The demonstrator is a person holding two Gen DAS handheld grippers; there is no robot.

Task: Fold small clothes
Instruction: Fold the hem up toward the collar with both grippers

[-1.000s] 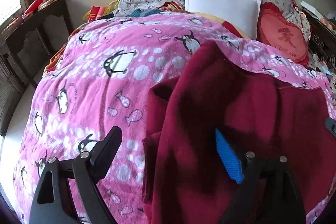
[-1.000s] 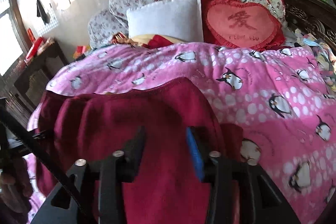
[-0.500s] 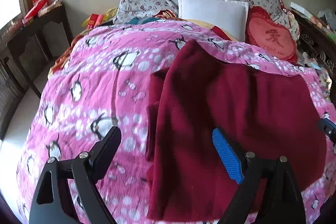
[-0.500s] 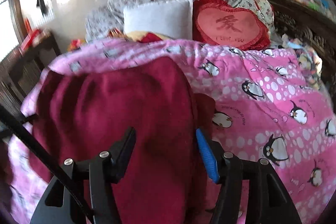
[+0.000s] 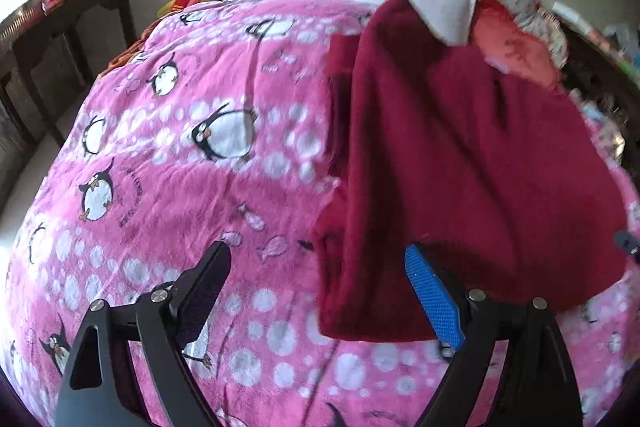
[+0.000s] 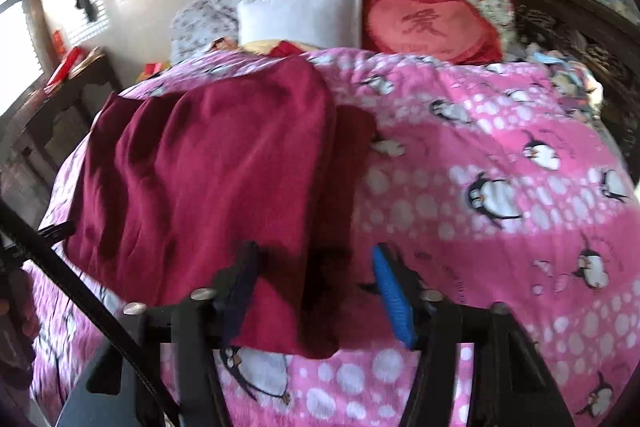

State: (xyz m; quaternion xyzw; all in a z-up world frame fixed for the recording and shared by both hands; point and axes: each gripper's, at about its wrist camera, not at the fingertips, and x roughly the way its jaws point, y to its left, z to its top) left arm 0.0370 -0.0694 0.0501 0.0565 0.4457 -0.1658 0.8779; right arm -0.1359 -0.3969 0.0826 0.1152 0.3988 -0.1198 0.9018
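One dark red garment (image 5: 460, 155) lies spread on the pink penguin blanket (image 5: 180, 155), nearer its right side. At the far end sit one white pillow (image 6: 300, 15) and one red heart cushion (image 6: 428, 23), with a dark side table (image 5: 60, 27) far left. The left gripper (image 5: 316, 279) and right gripper (image 6: 316, 275) are both spread wide, holding nothing.

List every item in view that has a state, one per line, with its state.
Dark red fleece garment: lying on the bed, partly folded, held by neither gripper.
Left gripper: open, fingers empty, above the near left edge of the garment.
Right gripper: open, fingers empty, above the near right corner of the garment.
Pink penguin-print blanket: spread over the bed.
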